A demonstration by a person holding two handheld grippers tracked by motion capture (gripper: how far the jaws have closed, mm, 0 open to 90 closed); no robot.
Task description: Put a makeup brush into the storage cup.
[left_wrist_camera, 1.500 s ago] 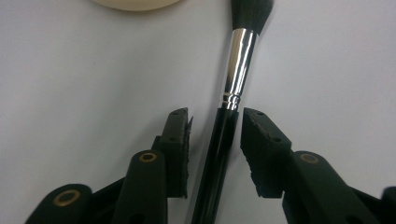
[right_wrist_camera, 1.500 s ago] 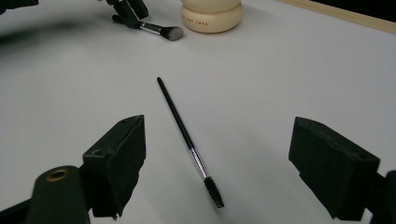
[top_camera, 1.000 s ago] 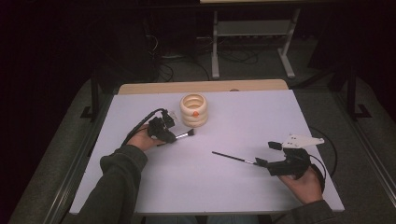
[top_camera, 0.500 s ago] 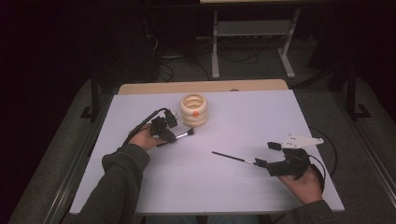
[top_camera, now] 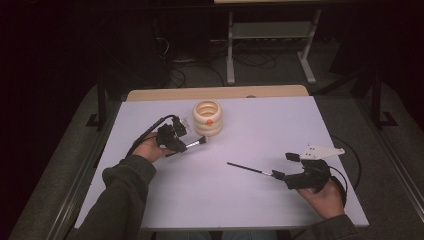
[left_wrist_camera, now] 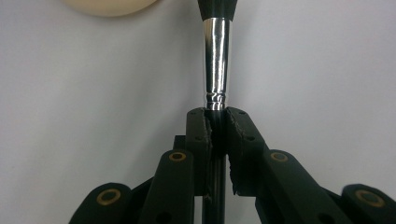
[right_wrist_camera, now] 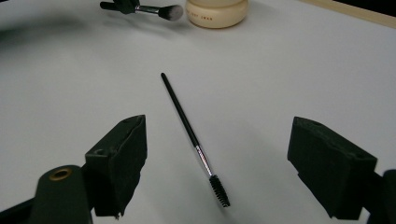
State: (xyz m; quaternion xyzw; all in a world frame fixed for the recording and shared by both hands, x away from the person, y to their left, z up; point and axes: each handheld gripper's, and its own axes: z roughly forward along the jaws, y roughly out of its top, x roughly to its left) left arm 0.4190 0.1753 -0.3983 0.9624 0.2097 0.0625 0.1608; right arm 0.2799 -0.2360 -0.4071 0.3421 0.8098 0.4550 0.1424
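1. Left tongs [top_camera: 186, 143]: clamped on the handle of a makeup brush [top_camera: 196, 144]. In the left gripper view, both pads [left_wrist_camera: 198, 135] press the black handle just below the silver ferrule [left_wrist_camera: 216, 60].
2. Makeup brush position: held low over the counter [top_camera: 260, 125], head pointing toward the cream ribbed holder [top_camera: 207, 118]. The brush tip sits just beside the holder's base; contact between the two cannot be determined.
3. Right tongs [top_camera: 282, 166]: jaws stand wide apart, gripping nothing. In the right gripper view, the two black pads [right_wrist_camera: 123, 154] flank the spoolie wand [right_wrist_camera: 194, 140] without touching it.
4. Spoolie wand [top_camera: 250, 169]: lies flat on the counter, slightly diagonal. Its bristle end points toward the right tongs; its thin black handle end points toward the counter's centre.
5. Holder: stands upright near the far edge of the counter, well apart from the spoolie wand. An orange mark shows on its side.
6. Hands: the left hand [top_camera: 147, 148] and the right hand [top_camera: 325, 197] each carry one gripper, sleeves entering from the near edge.
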